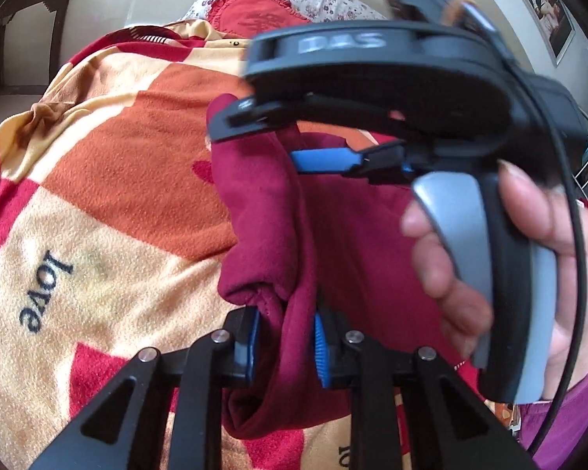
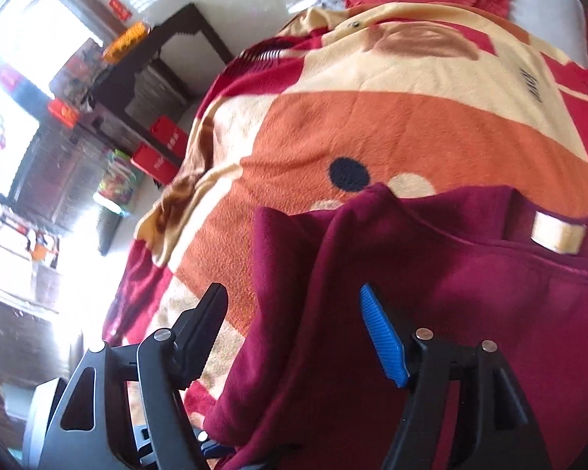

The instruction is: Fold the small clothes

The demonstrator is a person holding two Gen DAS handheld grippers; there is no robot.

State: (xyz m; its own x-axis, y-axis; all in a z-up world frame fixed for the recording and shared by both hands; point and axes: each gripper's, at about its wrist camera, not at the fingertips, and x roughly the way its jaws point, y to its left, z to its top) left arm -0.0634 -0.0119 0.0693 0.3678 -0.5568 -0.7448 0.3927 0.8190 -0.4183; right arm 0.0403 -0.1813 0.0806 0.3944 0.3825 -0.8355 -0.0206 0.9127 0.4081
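Note:
A dark maroon fleece garment (image 1: 262,211) lies bunched on a patterned blanket (image 1: 117,156). My left gripper (image 1: 287,346) is shut on a gathered fold of it, which fills the gap between the blue pads. My right gripper (image 1: 254,141), held by a person's hand (image 1: 470,254), hovers just beyond with the cloth rising between its spread fingers. In the right wrist view the right gripper (image 2: 294,305) stands open. The garment (image 2: 470,313) drapes between its fingers without being pinched. A cream label (image 2: 556,235) shows on the garment.
The orange, cream and red blanket (image 2: 372,117) covers a bed. A red frilled cushion (image 1: 254,11) and floral pillows lie at its far end. A dark shelf unit (image 2: 156,58) and red boxes (image 2: 160,149) stand past the bed's left edge.

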